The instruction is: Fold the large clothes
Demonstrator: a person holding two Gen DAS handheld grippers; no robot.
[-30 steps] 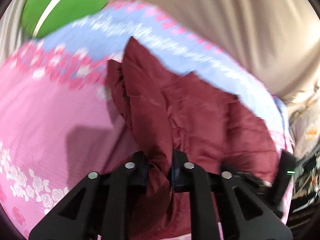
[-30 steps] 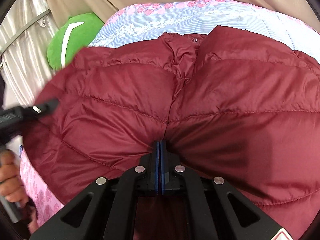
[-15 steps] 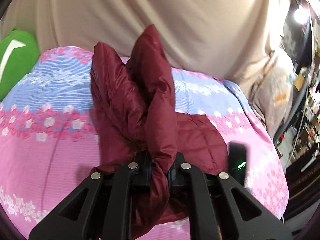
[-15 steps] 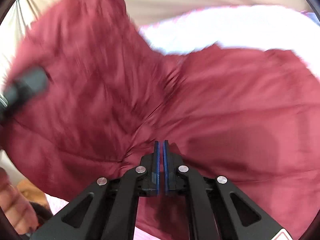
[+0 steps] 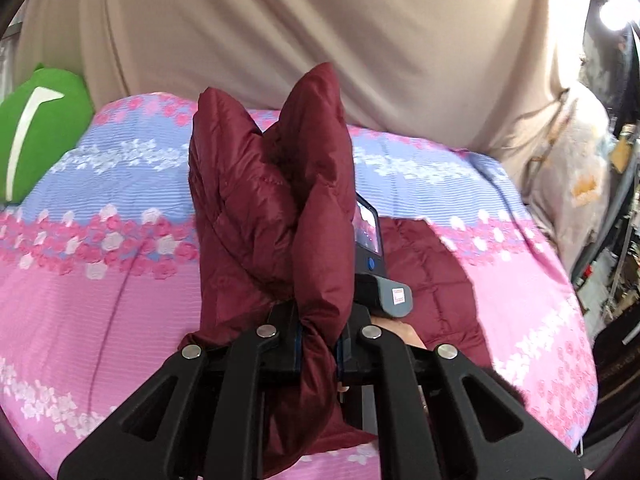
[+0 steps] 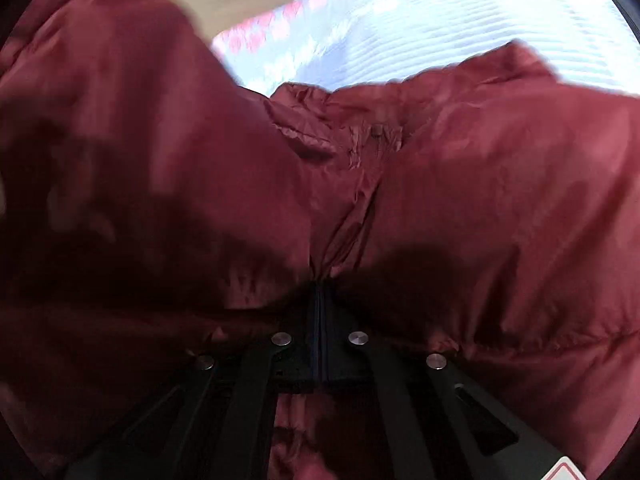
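Note:
A dark red quilted puffer jacket (image 5: 260, 208) lies on a bed with a pink and blue floral cover (image 5: 100, 280). My left gripper (image 5: 318, 344) is shut on a bunched fold of it, which stands up in two peaks above the fingers. Behind that fold I see the grey and black body of the right-hand tool (image 5: 376, 276) and part of a hand. In the right wrist view the jacket (image 6: 500, 200) fills the frame, blurred. My right gripper (image 6: 322, 292) has its jaws closing tight on the jacket's fabric near the front seam.
A green cushion (image 5: 36, 132) sits at the bed's far left corner. A beige curtain (image 5: 320, 20) hangs behind the bed. Piled fabric and clutter (image 5: 580, 184) stand off the bed's right side. The floral cover (image 6: 440, 20) shows beyond the jacket's collar.
The left gripper lifted its fold off the bed and carried it over the jacket, then held still. In the right view the left half of the jacket swung up and closer.

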